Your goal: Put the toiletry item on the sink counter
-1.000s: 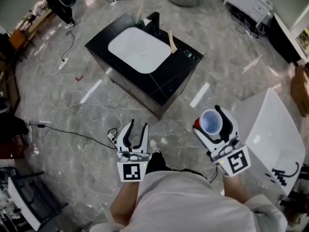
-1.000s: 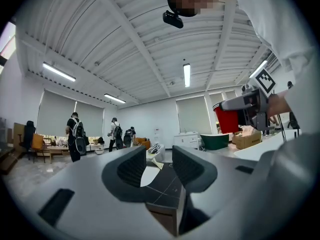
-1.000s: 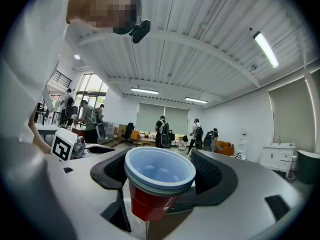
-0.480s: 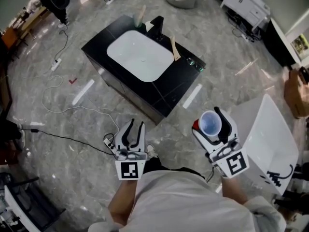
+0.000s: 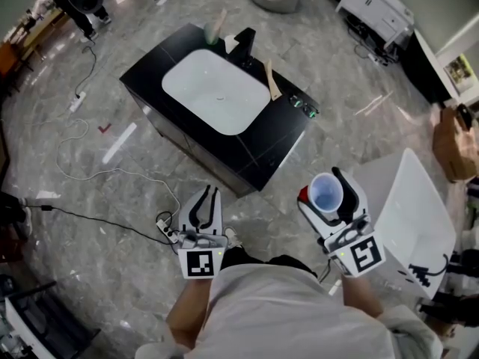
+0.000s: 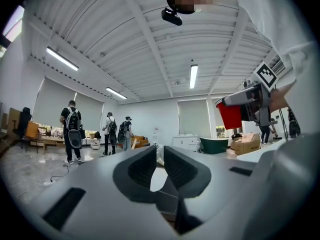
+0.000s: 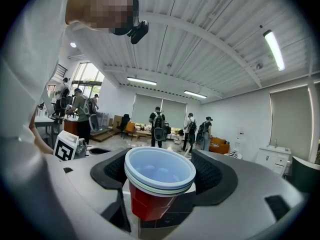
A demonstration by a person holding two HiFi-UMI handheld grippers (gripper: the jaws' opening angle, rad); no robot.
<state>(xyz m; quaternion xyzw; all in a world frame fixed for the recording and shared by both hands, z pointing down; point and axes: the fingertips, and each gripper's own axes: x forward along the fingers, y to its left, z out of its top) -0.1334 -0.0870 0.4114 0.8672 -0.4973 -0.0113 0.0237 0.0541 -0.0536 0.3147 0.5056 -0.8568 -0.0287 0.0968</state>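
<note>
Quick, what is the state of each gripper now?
Left gripper: fingers closing, nothing between them.
Right gripper: closed on the stacked cups.

- I see a glossy grey marble floor filling the head view, with a white power strip lying lower centre.
- A white cabinet sits upper right, and a white table at the right edge.
- A ribbed white ceiling with strip lights spans the upper half of the left gripper view.

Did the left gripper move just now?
Yes. The left gripper, its empty jaws closing, moved forward past the floor power strip toward the sink counter.
</note>
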